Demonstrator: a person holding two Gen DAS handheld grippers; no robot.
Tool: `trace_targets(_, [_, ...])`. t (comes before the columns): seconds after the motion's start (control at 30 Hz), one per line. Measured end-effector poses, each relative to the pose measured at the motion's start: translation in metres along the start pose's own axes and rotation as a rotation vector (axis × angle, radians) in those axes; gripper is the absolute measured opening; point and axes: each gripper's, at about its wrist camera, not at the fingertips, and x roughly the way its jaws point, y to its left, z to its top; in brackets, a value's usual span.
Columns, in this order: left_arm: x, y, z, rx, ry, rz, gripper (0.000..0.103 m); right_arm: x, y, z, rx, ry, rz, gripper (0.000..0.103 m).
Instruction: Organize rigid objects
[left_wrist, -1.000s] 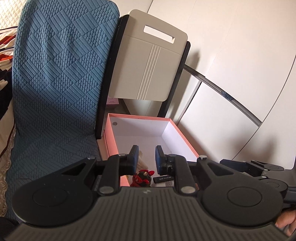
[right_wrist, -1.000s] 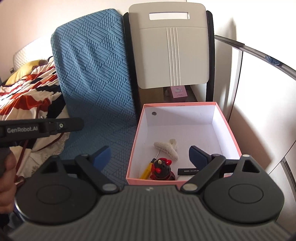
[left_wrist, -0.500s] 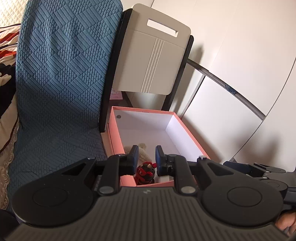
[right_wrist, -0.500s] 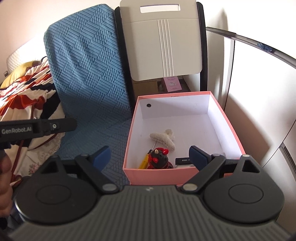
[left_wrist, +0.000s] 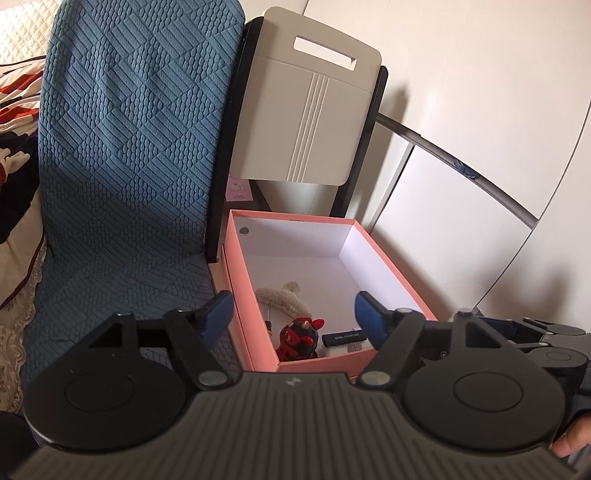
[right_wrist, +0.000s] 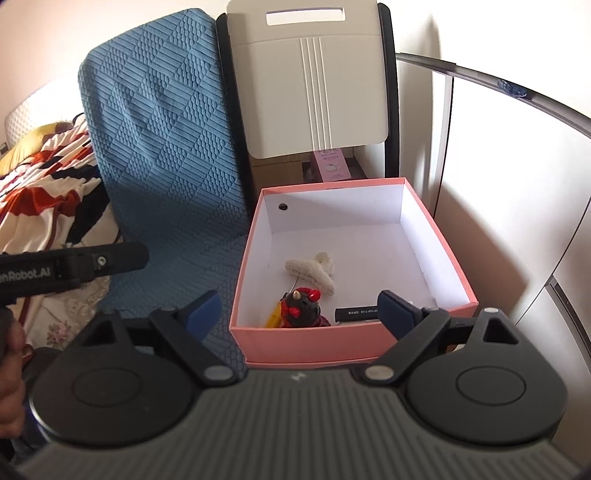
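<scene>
Blue cushion (right_wrist: 162, 155), pink box (right_wrist: 306, 341) holding red figure (right_wrist: 303, 310)

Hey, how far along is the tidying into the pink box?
Done: a fluffy hair clip, red figure, black stick and a yellow item lie in the pink box. In hand: nothing; the left gripper is opening, the right gripper is open. Left: nothing loose in view.

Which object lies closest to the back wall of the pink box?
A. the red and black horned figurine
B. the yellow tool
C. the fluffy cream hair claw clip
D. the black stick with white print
C: in the right wrist view, the fluffy cream hair claw clip lies farthest into the pink box, while the red and black horned figurine, black stick and yellow tool crowd the near wall.
</scene>
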Motion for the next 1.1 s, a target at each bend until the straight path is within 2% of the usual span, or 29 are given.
trace_targets(0.2, [-0.0003,-0.0018,0.0003,0.018,0.003,0.001,0.097,0.0020,0.0003,0.0003,0.006,0.002,-0.010,0.093])
trace_targets(0.27, [-0.0011,-0.0029,0.0001,0.028,0.000,0.005,0.098,0.0034,0.0001,0.0002,0.011,0.003,-0.021,0.093])
trace_targets(0.63, [-0.0036,0.0011,0.0012,0.010,-0.010,0.008,0.099,0.0067,0.0051,0.0021,-0.011,0.003,-0.050,0.093])
trace_targets(1.1, [-0.0066,0.0015,0.0038,0.011,-0.012,0.009,0.100,0.0004,0.0093,0.0023,-0.014,-0.021,-0.042,0.093])
